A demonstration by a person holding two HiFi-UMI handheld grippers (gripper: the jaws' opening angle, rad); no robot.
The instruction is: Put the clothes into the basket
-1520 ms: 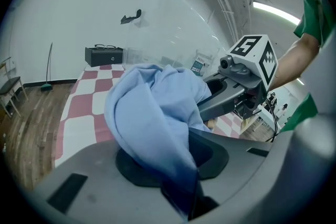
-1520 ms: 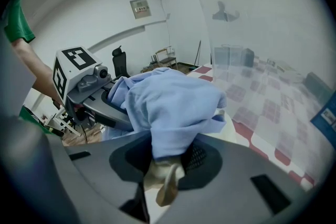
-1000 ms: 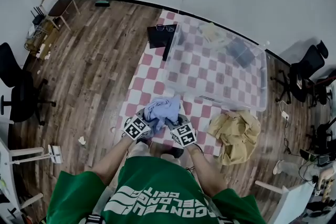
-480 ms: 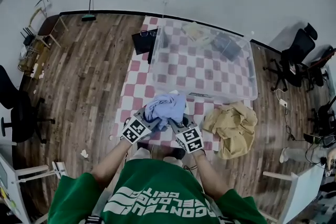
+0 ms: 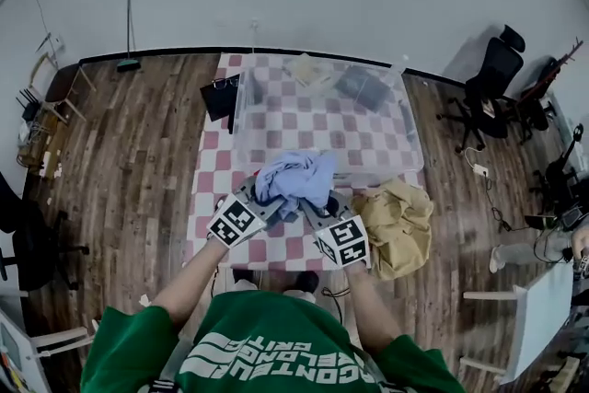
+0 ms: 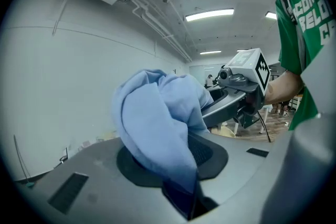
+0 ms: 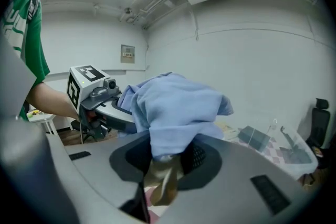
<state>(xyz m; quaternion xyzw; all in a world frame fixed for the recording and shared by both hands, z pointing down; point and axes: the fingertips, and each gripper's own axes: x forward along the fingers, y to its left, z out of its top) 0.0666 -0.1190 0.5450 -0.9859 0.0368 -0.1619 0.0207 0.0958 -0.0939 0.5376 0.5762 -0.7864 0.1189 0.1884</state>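
Note:
A bunched light blue garment [image 5: 294, 183] hangs in the air just in front of the clear plastic basket [image 5: 405, 152]. My left gripper [image 5: 259, 201] is shut on its left side, and the cloth [image 6: 157, 123] spills out over the jaws in the left gripper view. My right gripper [image 5: 311, 209] is shut on the other side of the blue garment [image 7: 176, 113], with a tan scrap of cloth pinched at the jaws too. A crumpled tan garment [image 5: 398, 225] lies on the floor to the right of the basket's front.
The basket stands on a pink and white checked mat [image 5: 216, 189] and holds a pale item [image 5: 308, 69] and a dark one [image 5: 361, 87] at its far end. A black laptop [image 5: 221, 97] lies left of the basket. Office chairs [image 5: 492, 74] stand at the right.
Both grippers have lifted the blue garment higher and a little forward, toward the basket's front edge. The head camera has tilted, so the basket sits lower in view.

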